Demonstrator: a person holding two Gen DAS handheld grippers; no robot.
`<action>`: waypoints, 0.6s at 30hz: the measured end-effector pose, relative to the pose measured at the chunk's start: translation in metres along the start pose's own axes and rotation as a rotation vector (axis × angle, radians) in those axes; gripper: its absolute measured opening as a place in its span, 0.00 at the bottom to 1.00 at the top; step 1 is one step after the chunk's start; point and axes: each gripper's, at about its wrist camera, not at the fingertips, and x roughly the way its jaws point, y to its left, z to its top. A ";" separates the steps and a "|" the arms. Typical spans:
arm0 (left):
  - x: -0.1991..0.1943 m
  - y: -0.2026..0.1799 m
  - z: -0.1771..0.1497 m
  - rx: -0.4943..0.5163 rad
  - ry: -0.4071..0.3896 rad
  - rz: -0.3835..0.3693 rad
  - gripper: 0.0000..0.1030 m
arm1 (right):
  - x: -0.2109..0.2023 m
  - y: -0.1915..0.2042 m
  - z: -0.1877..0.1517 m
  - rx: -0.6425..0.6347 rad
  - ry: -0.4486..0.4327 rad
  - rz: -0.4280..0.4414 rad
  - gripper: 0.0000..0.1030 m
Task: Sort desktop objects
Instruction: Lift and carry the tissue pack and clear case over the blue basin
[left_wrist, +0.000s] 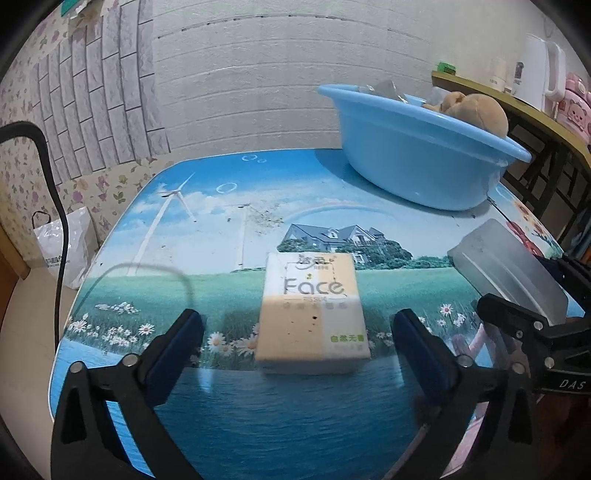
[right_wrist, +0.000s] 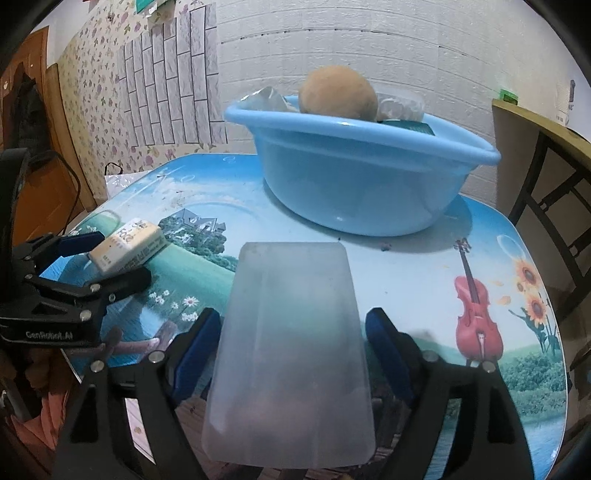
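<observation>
A pale yellow and white tissue pack (left_wrist: 312, 310) marked "Face" lies flat on the printed table (left_wrist: 258, 413). My left gripper (left_wrist: 297, 321) is open wide around it, with a clear gap on each side. A frosted translucent plastic box (right_wrist: 291, 343) sits between the fingers of my right gripper (right_wrist: 291, 321); the blue pads stand close beside its sides, with a thin gap at the right one. A blue basin (right_wrist: 354, 184) at the back of the table holds a brown plush toy (right_wrist: 338, 92) and clear plastic items. The right wrist view also shows the tissue pack (right_wrist: 129, 243) and left gripper (right_wrist: 107, 258) at left.
A wooden shelf (left_wrist: 517, 99) with a white kettle (left_wrist: 543, 66) stands right of the table. A white bag (left_wrist: 66, 243) sits on the floor at left, with a black cable (left_wrist: 59, 221) hanging near it. A brick-pattern wall lies behind the basin (left_wrist: 424, 158).
</observation>
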 end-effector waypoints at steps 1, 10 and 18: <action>0.000 0.000 0.000 0.000 -0.001 -0.003 0.99 | 0.000 -0.001 0.000 0.007 0.002 0.000 0.82; -0.003 -0.002 -0.004 0.002 -0.009 -0.002 0.99 | -0.002 -0.019 0.003 0.131 0.003 -0.014 0.94; -0.003 -0.003 -0.005 0.001 -0.013 -0.001 0.99 | -0.003 -0.015 0.000 0.093 -0.002 -0.032 0.86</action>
